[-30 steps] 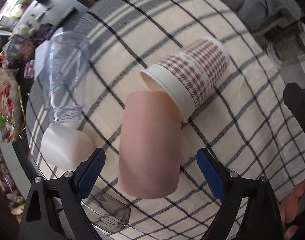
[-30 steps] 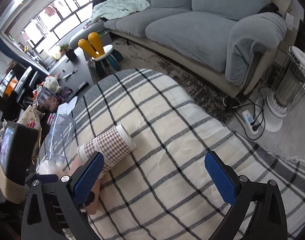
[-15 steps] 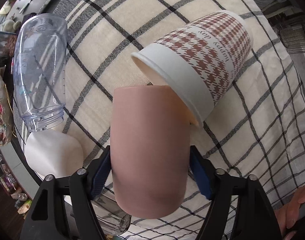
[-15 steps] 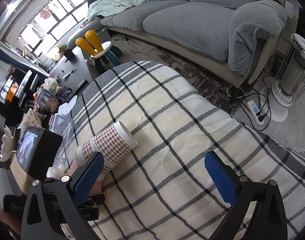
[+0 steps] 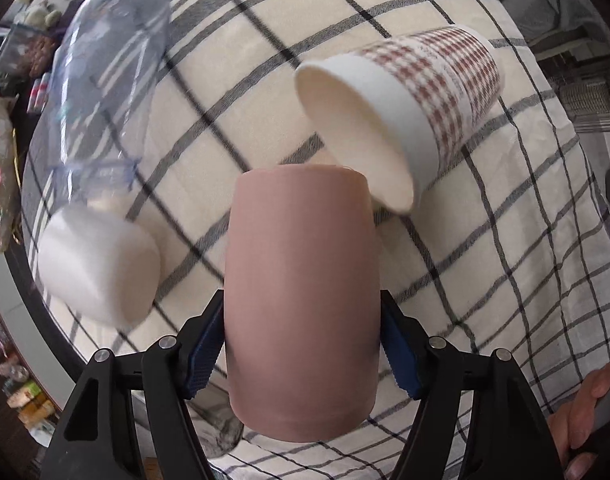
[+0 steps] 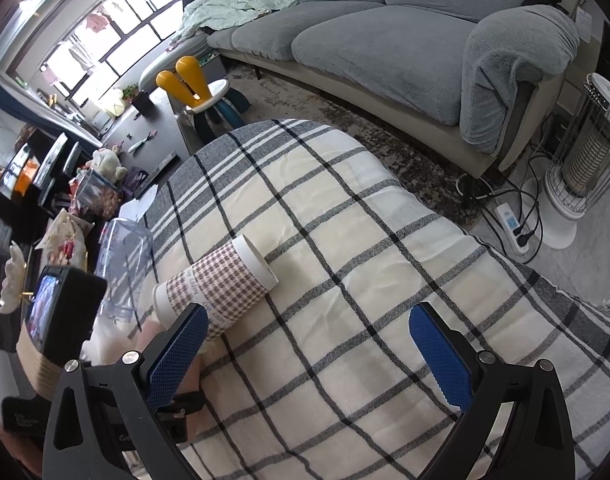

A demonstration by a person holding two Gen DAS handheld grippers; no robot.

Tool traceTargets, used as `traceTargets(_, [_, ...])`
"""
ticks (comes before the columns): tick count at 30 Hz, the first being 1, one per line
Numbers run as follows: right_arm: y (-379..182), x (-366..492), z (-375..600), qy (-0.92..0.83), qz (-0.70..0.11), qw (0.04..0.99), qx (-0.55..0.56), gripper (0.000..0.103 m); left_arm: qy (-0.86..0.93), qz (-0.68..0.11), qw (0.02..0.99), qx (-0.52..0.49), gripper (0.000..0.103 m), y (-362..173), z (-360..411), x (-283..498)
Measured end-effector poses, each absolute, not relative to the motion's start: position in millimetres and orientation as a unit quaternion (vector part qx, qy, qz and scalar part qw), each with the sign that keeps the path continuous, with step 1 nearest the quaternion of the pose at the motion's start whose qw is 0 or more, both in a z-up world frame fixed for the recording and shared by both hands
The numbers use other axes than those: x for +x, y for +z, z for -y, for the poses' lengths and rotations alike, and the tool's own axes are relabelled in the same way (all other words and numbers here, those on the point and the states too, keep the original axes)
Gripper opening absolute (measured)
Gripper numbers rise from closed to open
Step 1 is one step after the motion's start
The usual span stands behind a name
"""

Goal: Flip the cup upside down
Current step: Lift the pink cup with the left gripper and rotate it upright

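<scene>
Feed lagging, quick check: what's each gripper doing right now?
Left gripper: closed on the pink cup.
Right gripper: open, holding nothing.

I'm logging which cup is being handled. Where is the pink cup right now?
In the left wrist view the pink cup sits centre frame, clamped in the left gripper, its far end by the mouth of the houndstooth paper cup.

The left gripper (image 5: pixel 301 352) seems clamped on something, while the right gripper (image 6: pixel 309 356) hangs with fingers (image 6: pixel 439 360) spread.
</scene>
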State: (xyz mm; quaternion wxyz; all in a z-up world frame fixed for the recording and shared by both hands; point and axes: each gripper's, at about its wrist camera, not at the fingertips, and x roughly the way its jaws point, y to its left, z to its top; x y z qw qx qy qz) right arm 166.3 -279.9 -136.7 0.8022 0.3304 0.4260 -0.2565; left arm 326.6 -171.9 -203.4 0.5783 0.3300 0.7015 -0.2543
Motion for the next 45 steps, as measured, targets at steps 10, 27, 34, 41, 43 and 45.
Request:
traceTargets(10, [-112, 147, 255, -0.216, -0.436, 0.825, 0.286, 0.101, -0.231, -0.711, 0.614, 0.255, 0.071, -170, 86, 278])
traceTargets(27, [-101, 62, 240, -0.159, -0.473, 0.851, 0.161, 0.101, -0.094, -0.625, 0.768, 0.101, 0.071, -135, 34, 121])
traceTargets(34, [-98, 33, 245, -0.171, -0.480, 0.852, 0.117, 0.101, -0.099, -0.581, 0.801, 0.107, 0.071, -136, 60, 81])
traceTargets(41, [-103, 11, 256, -0.195, -0.490, 0.842, 0.114, 0.101, -0.115, -0.572, 0.808, 0.082, 0.071, -150, 78, 72])
traceTargets(43, [-104, 7, 258, -0.200, -0.492, 0.840, 0.111, 0.101, -0.117, -0.571, 0.809, 0.081, 0.071, -155, 83, 71])
traceTargets(45, [-105, 3, 259, -0.205, -0.495, 0.838, 0.105, 0.101, -0.116, -0.567, 0.812, 0.079, 0.071, -158, 85, 70])
